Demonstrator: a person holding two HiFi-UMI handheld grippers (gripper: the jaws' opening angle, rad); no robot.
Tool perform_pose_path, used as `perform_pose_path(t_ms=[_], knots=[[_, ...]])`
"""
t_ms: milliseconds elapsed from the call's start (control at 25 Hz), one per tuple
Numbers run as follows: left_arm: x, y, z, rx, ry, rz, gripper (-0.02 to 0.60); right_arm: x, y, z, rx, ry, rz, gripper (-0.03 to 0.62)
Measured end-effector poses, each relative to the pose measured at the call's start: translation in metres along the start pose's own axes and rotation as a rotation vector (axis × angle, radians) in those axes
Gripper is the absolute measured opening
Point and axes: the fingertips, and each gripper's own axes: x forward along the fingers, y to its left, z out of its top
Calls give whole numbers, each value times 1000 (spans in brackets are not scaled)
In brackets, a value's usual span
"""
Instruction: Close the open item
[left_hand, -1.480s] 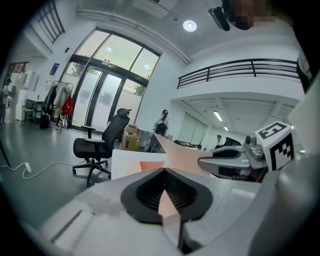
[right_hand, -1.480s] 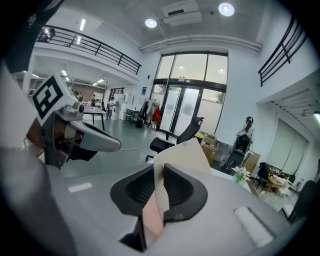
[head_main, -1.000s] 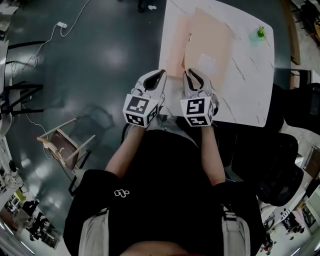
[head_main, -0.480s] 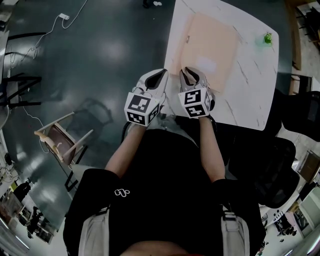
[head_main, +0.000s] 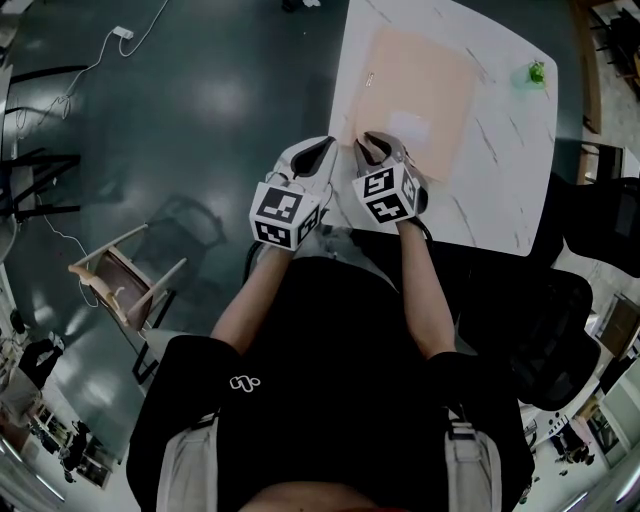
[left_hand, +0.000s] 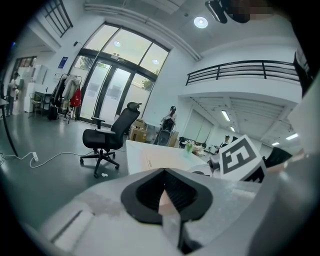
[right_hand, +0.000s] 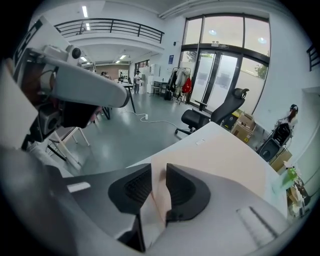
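A peach folder (head_main: 420, 95) lies flat and closed on the white marble table (head_main: 500, 180); it also fills the right gripper view (right_hand: 220, 160). My right gripper (head_main: 372, 140) points down at the folder's near left corner. Its jaws have just been opening and now stand a little apart (right_hand: 159, 172), with the folder's edge in the gap and the pads not pressing on it. My left gripper (head_main: 315, 150) hovers just off the table's left edge, beside the right one. Its jaws (left_hand: 164, 172) meet at the tips, with nothing held.
A small green object (head_main: 537, 73) stands at the table's far right corner. A black office chair (left_hand: 107, 137) stands beyond the table on the grey floor. A wooden folding frame (head_main: 125, 280) lies on the floor to my left, and a dark chair (head_main: 560, 330) to my right.
The folder's raised cover has come down flat onto the table. My right gripper has sunk with it toward the near left corner, and its jaws have spread. The left gripper has stayed put.
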Motion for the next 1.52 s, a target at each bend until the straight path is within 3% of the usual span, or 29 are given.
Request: perform_pose_path(t_ms=[320, 440, 560, 760, 880, 1040, 1240, 1520], knots=[[5, 4, -2, -9, 10, -13, 0, 7, 3, -5, 45, 13, 62, 120], [8, 4, -1, -9, 11, -20, 0, 8, 11, -9, 62, 31, 138, 176], [10, 5, 0, -10, 11, -25, 0, 5, 16, -9, 76, 44, 205, 175], [13, 7, 0, -14, 16, -30, 0, 1, -13, 8, 349, -44, 285, 156], [13, 9, -1, -16, 20, -29, 2, 7, -46, 13, 429, -63, 215, 79], [14, 13, -2, -19, 22, -24, 0, 20, -87, 16, 416, -51, 66, -8], [12, 19, 1, -22, 18, -16, 0, 39, -114, 26, 363, -25, -5, -8], [11, 25, 2, -23, 17, -11, 0, 61, -119, 32, 269, 54, -1, -8]])
